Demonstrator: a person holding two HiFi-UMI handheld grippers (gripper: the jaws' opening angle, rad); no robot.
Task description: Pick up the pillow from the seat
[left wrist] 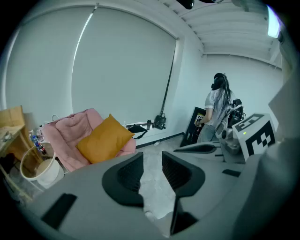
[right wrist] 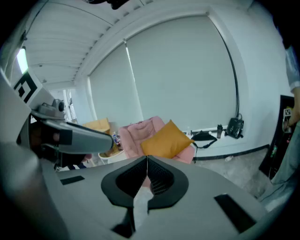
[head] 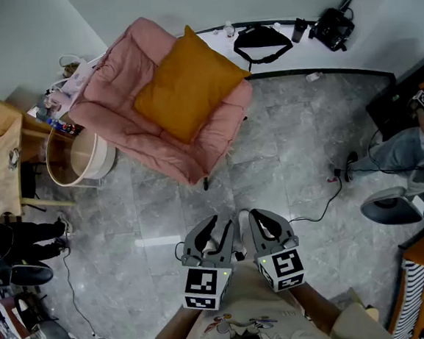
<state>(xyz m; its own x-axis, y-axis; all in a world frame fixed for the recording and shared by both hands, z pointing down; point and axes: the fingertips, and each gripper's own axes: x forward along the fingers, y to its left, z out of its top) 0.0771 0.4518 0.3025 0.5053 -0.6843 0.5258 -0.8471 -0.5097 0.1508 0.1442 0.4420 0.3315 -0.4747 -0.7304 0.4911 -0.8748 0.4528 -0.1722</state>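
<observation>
1. The yellow pillow point(head: 190, 82) lies on the pink seat point(head: 118, 107), leaning on its back. It is well away from both claws, with bare floor point(head: 283, 144) in between.
2. We think the step now is to get close. We should walk up and hold both claws out toward the pillow.
3. The pillow is big and soft. It may be best to pinch a corner or an edge, or to take one side with each claw so it does not flop.
4. The left claw point(left wrist: 152, 161) is open a little. Nothing is between its jaws, and we see only floor through the gap.
5. The right claw point(right wrist: 146, 158) is shut tight, jaw on jaw, with nothing in it. We must open it wide before it can take the pillow.
6. Both claws are low, close to our body, and touch nothing.
</observation>
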